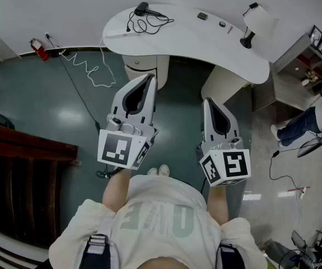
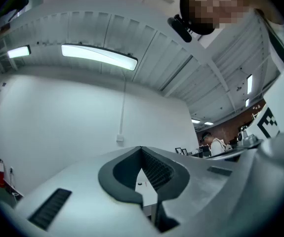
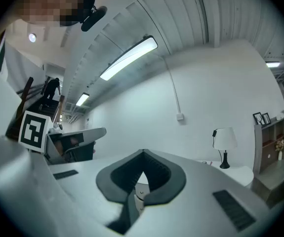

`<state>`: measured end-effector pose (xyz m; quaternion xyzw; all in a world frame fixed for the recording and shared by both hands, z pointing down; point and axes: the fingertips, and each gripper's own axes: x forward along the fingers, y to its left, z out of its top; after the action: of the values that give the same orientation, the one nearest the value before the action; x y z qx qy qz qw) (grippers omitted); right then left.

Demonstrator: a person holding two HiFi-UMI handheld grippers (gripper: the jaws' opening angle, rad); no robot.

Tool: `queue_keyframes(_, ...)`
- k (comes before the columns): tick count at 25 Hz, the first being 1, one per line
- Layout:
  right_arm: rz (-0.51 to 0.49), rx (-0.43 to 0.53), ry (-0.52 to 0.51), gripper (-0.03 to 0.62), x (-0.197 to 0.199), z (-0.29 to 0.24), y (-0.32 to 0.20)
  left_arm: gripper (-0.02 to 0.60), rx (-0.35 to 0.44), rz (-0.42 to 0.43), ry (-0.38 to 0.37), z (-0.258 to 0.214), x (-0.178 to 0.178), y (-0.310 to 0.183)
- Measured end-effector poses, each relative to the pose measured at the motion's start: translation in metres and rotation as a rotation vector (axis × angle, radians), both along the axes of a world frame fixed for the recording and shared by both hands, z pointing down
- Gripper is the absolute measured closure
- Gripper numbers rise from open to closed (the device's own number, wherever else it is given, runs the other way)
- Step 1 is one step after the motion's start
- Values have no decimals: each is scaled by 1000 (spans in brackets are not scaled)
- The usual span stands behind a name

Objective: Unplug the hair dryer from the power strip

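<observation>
Lying well beyond closed left hand-held gripper (image 1: 149,78) and closed right hand-held gripper (image 1: 208,101): hair dryer (image 1: 142,8)

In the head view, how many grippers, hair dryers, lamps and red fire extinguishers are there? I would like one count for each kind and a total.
grippers: 2 (left gripper, right gripper)
hair dryer: 1
lamp: 1
fire extinguisher: 1
total: 5

A black hair dryer (image 1: 142,8) lies on the far table (image 1: 205,43), its cord (image 1: 152,21) looped beside it. The white power strip (image 1: 115,34) sits left of it.
</observation>
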<state>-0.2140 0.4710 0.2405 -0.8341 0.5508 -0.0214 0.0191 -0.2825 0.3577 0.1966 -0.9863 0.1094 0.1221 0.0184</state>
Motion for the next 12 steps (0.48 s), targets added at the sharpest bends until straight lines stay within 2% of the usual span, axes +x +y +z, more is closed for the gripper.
queue_keyframes(12,-1,26,-4,591,9,10,3,577,47,-23,-23,8,3,-1)
